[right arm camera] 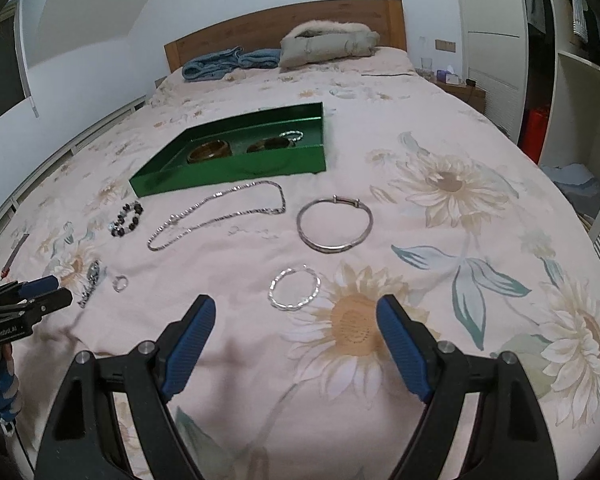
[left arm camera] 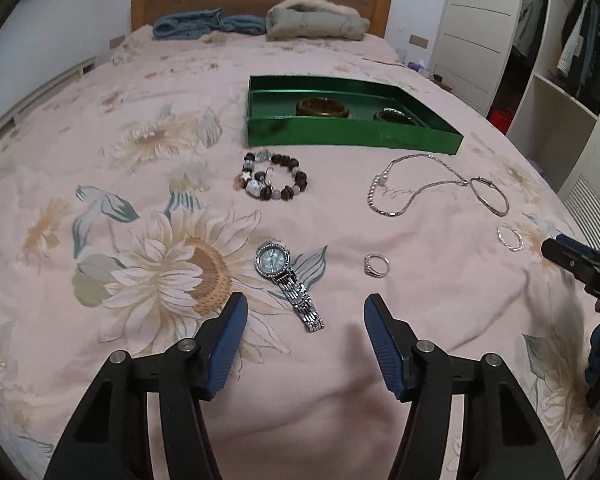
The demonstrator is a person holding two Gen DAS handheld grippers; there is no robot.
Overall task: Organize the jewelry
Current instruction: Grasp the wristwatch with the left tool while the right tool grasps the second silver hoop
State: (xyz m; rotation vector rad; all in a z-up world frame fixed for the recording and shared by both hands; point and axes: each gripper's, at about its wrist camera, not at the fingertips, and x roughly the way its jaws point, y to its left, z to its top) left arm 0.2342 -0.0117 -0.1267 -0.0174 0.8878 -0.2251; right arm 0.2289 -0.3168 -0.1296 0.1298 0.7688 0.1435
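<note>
- The left gripper (left arm camera: pixel 305 314) is held above the bedspread (left arm camera: pixel 100 160) with its jaws apart and nothing between the pads; it is aimed at the wristwatch (left arm camera: pixel 286 280), presumably as the next piece to be lifted.
- The wristwatch lies flat, dial up, its long axis running diagonally: the case points away toward the tray, and the metal band trails back toward the gripper's right finger.
- The right gripper (right arm camera: pixel 296 320) is likewise released and empty, poised just short of the twisted silver bangle (right arm camera: pixel 295 287), which lies flat.
- The green tray (left arm camera: pixel 352 136) is set farther up the bed, seemingly as the collecting place; two amber-brown bangles (left arm camera: pixel 323 107) and a small silver piece (right arm camera: pixel 292 135) are already inside.
- Left outside, between tray and grippers, are a beaded bracelet (left arm camera: pixel 272 176), a silver chain (left arm camera: pixel 412 184), a plain silver bangle (right arm camera: pixel 335 224) and a ring (left arm camera: pixel 377 265).
</note>
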